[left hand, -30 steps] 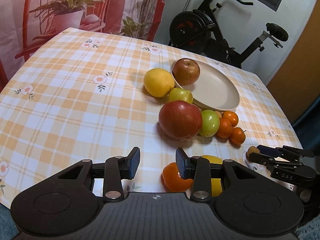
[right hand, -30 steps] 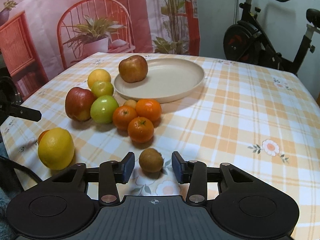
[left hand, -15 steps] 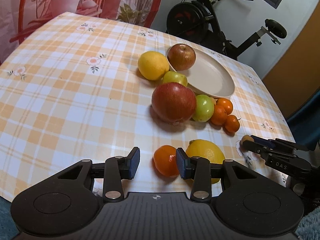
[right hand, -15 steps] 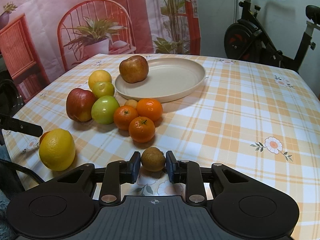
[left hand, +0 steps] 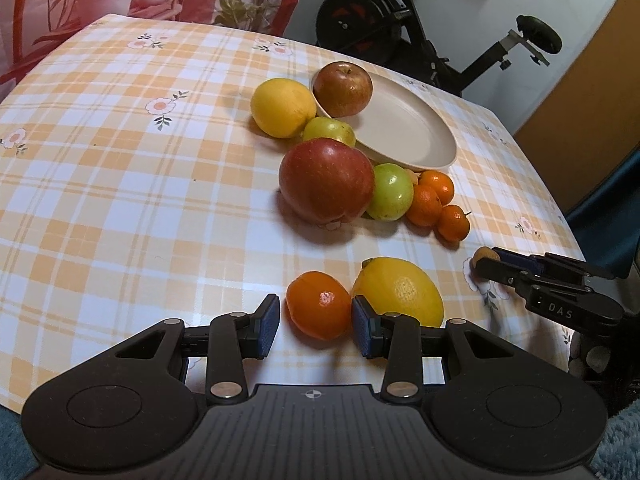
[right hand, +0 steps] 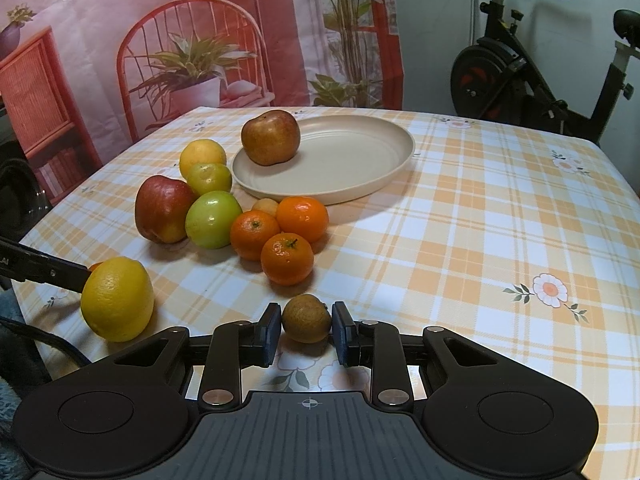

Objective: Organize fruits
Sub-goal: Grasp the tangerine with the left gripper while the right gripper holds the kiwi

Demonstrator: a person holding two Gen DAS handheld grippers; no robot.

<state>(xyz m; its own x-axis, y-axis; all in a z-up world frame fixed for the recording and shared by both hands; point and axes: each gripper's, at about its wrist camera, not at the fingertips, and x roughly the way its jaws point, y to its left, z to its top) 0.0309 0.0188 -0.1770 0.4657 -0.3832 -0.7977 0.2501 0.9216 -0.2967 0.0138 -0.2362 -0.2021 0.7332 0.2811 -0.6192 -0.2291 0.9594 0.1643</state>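
Both claws are working at the near edge of the table (right hand: 480,208). Right claw (right hand: 306,334) is gripping a small brown fruit (right hand: 307,318) between its pads, low over the cloth. Left claw (left hand: 316,326) is standing open around an orange (left hand: 319,305), with its right pad against the fruit and its left pad apart from it. A lemon (left hand: 400,290) is lying just beside the orange. An apple (right hand: 271,137) is sitting in the plate (right hand: 360,176), with more fruit clustering beside it.
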